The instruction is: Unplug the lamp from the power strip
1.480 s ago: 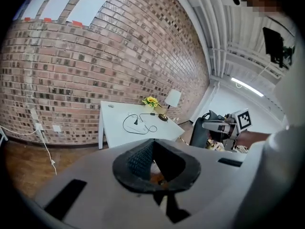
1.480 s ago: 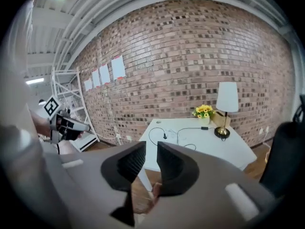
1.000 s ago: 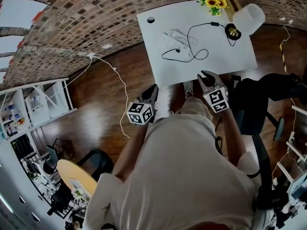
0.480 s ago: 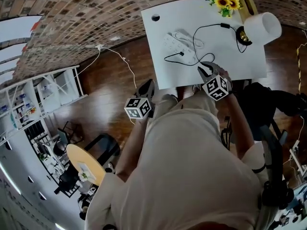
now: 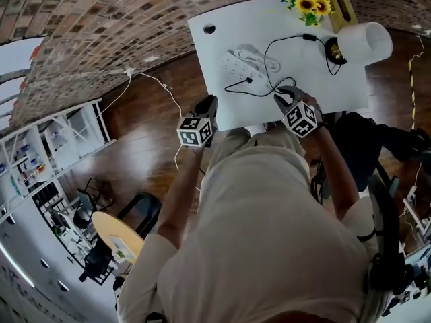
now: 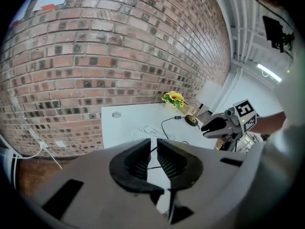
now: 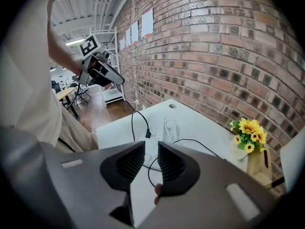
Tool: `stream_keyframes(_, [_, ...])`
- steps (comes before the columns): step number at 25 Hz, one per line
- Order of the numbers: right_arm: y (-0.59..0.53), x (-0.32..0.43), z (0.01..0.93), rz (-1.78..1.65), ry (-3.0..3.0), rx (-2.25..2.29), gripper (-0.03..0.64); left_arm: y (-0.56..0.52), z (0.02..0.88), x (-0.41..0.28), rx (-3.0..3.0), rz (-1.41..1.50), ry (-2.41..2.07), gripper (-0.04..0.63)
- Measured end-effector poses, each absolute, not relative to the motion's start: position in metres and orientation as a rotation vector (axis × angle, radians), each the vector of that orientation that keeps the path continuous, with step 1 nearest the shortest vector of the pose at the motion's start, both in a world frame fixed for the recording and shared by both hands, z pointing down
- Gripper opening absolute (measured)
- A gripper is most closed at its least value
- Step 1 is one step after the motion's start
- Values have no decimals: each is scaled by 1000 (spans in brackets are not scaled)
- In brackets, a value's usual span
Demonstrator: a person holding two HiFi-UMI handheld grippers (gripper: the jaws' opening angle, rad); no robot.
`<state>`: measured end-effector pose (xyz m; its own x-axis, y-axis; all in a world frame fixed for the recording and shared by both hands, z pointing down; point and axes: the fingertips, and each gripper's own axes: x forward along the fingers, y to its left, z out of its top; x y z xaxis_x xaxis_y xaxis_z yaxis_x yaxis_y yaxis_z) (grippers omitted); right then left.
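Note:
A white power strip (image 5: 237,61) lies on the white table (image 5: 337,86); it also shows in the right gripper view (image 7: 170,126). The lamp (image 5: 360,42), with a white shade and brass base, stands at the table's right. Its black cord (image 5: 269,46) loops across to a black plug (image 5: 248,81) at the strip; whether the plug sits in a socket I cannot tell. My right gripper (image 5: 283,94) hovers over the near edge, jaws slightly apart and empty. My left gripper (image 5: 209,101) hangs just off the table's near-left edge, narrowly open and empty.
Sunflowers (image 5: 308,0) and a wooden block (image 5: 342,9) stand at the table's back right. A cable hole (image 5: 209,28) marks the back-left corner. A brick wall runs behind, a white cable (image 5: 158,96) trails on the wood floor, and a black chair (image 5: 363,140) stands to the right.
Both grippers have come forward and down toward the table. The right one now reaches over the near edge by the cord; the left one has closed in on the near-left edge.

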<state>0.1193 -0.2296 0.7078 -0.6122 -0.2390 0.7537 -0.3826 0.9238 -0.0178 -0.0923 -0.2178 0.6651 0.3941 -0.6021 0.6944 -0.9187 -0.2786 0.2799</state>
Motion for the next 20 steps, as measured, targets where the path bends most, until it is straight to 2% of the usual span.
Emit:
stream_keyframes(7, [-241,89,711,266,-2197,449,75,-282,735,-89,2164,960,-1051,51])
stream_keyframes(10, [-244,72,720,294,-2181,448,75,-300,761,-84,2225,1196,-919,12])
stream_keyframes(13, [-240,57,737,327,-2154,445,75,-302,797,-78,2272,1388,-744,5])
stream_keyframes(20, [-246,29,772,355,-2075,442,86,-302,843,-61,2344,1618,-450,3])
